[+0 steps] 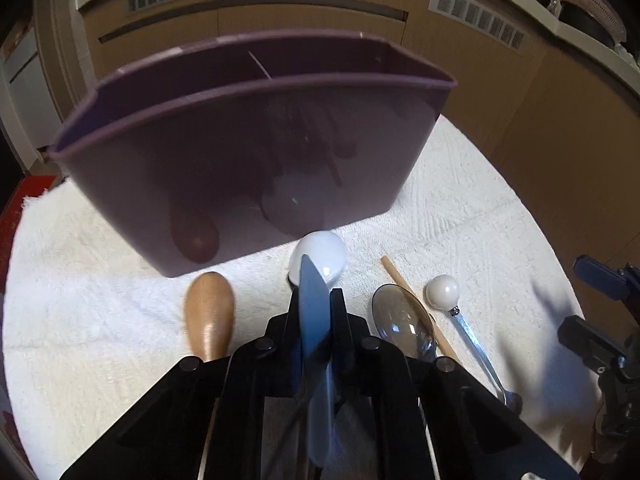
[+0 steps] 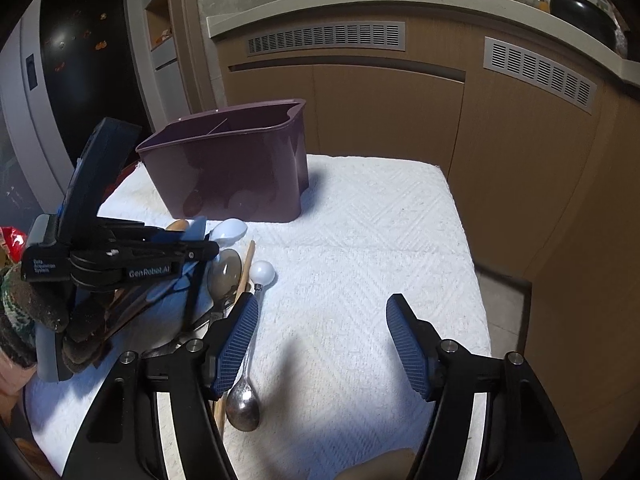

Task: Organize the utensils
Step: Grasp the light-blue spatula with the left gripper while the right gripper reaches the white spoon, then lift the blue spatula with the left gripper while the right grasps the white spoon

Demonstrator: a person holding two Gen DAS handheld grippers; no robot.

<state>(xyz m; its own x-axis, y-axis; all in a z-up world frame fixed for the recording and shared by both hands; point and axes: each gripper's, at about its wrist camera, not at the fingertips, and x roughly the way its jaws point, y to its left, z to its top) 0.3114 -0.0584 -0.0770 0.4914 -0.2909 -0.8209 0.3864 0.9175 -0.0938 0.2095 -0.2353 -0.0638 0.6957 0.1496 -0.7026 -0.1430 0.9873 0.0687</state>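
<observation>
Left gripper (image 1: 316, 300): jaws pressed together on the handle of the white spoon (image 1: 320, 258), whose bowl lies on the white towel (image 1: 460, 216) just in front of the purple caddy (image 1: 240, 152). Right gripper (image 2: 320, 344): jaws spread, nothing between them, above bare towel. Beside the white spoon lie a wooden spoon (image 1: 210, 316), a clear spoon (image 1: 402, 322), a wooden stick (image 1: 400, 284) and a metal spoon with a white knob (image 1: 443, 291). Behind: brown cabinets (image 2: 380, 104).

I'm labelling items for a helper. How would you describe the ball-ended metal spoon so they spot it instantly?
Find the purple caddy on the white towel. In front lies a row of utensils; the ball-ended spoon is rightmost, with a white knob where its neighbours show bowls.
</observation>
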